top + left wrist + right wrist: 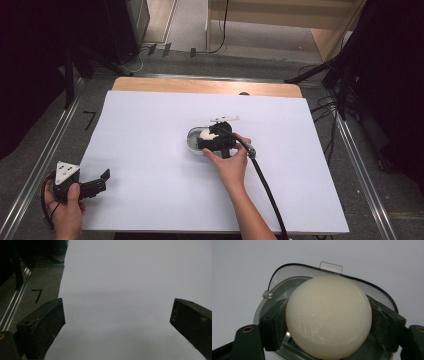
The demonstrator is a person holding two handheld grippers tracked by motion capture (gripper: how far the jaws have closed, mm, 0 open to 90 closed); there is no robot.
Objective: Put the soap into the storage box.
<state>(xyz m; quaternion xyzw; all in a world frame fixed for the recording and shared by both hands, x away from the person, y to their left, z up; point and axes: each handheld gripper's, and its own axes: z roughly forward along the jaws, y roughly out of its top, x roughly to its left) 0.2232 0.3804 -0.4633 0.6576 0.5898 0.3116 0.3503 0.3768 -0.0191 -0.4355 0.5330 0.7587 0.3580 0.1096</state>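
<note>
Clamped between the black jaws of the right gripper, a cream-white ball is hanging just above the open clear-lidded case — likely being placed or lifted, best done slowly and level, clear of the lid — while the left gripper is idling wide open, well apart.

- White sheet covers the wooden tabletop.
- A black "7" marks the grey floor left of the table.
- Metal rails flank both sides.
</note>
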